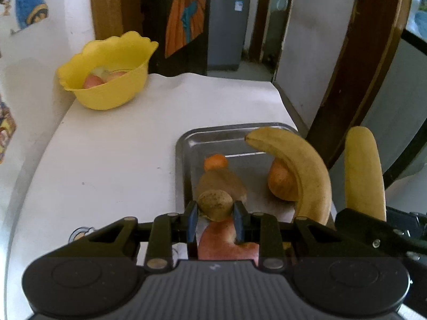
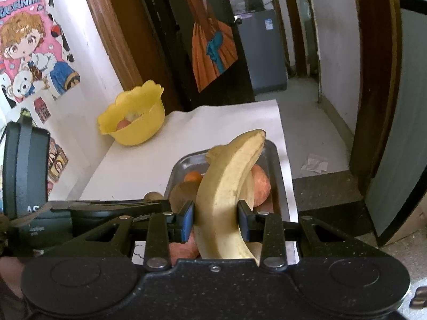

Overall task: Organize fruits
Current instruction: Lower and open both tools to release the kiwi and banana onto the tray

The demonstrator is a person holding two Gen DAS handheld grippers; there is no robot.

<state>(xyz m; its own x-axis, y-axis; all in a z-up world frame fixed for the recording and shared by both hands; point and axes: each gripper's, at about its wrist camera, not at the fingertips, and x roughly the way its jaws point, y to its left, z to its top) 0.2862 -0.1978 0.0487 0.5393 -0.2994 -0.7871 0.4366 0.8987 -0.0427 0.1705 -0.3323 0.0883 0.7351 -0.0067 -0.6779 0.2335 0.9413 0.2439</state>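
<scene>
Two loads in hand above the steel tray [image 1: 186,144] on the white table [image 1: 106,160], nothing released yet. Some fruit already in the yellow bowl [image 1: 106,93]; more in the tray. Banana [image 2: 226,186] clamped mid-length in the right gripper [image 2: 216,221]. Small brown fruit [image 1: 214,204] pinched in the left gripper [image 1: 216,220].

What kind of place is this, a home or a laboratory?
Most likely a home. Cartoon stickers cover the wall, a washing machine stands past the doorway, and a yellow fruit bowl sits on the white table.
</scene>
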